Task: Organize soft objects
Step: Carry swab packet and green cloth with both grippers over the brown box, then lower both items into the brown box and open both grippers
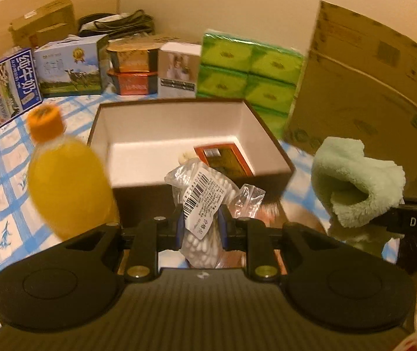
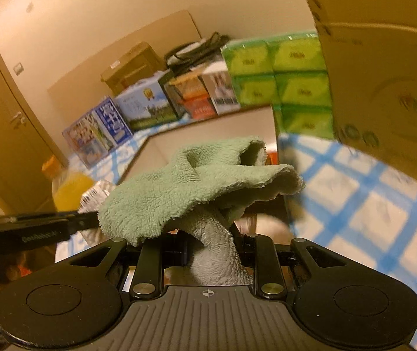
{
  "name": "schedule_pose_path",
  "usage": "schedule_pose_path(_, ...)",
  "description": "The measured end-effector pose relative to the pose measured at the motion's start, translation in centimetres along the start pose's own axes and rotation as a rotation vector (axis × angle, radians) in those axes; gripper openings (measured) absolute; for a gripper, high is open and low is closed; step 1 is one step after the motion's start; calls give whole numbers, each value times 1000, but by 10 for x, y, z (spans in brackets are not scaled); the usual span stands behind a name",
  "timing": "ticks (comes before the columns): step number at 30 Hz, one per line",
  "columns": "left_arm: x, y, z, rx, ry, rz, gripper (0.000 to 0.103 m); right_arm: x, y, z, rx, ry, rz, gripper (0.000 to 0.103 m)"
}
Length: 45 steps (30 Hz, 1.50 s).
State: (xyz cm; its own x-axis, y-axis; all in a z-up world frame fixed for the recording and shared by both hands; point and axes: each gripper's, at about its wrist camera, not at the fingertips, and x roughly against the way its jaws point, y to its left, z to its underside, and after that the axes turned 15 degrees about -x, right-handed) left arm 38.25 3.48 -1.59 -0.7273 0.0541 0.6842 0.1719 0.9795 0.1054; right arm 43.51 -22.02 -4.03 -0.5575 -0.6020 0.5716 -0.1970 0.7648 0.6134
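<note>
My left gripper point(image 1: 201, 222) is shut on a clear bag of cotton swabs point(image 1: 199, 187) with a barcode label, held up just before the near wall of an open box point(image 1: 138, 187) with a white inside. A small orange-edged packet point(image 1: 223, 158) lies in that box. My right gripper point(image 2: 208, 248) is shut on a pale green fluffy cloth point(image 2: 196, 187), which flops over its fingers. The same cloth point(image 1: 354, 178) shows at the right of the left wrist view, and the swab bag point(image 2: 97, 193) peeks out at the left of the right wrist view.
A bottle of orange drink point(image 1: 62, 175) stands left of the box on the blue checked tablecloth point(image 1: 1, 193). Milk cartons point(image 1: 68, 67), small boxes and green tissue packs point(image 1: 249, 73) line the back. A big cardboard carton point(image 1: 369, 87) stands at the right.
</note>
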Motion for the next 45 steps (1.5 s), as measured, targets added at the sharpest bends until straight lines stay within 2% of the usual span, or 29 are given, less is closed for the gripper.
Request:
schedule_pose_path(7, -43, 5, -46, 94, 22, -100, 21, -46, 6, -60, 43, -16, -36, 24)
schedule_pose_path(17, -106, 23, -82, 155, 52, -218, 21, -124, -5, -105, 74, -11, -46, 24)
schedule_pose_path(26, -154, 35, -91, 185, 100, -307, 21, -175, -13, -120, 101, 16, -49, 25)
schedule_pose_path(37, -194, 50, -89, 249, 154, -387, 21, -203, -25, -122, 74, 39, -66, 25)
schedule_pose_path(40, -200, 52, -89, 254, 165, -406, 24, -206, -28, -121, 59, 44, -66, 25)
schedule_pose_path(42, -203, 54, -88, 275, 172, -422, 33, -208, -29, -121, 57, 49, -64, 25)
schedule_pose_path(43, -204, 56, -88, 287, 172, -426, 42, -209, -28, -121, 60, 53, -63, 25)
schedule_pose_path(45, -204, 58, -87, 304, 165, -426, 47, -210, -27, -121, 65, 52, -56, 27)
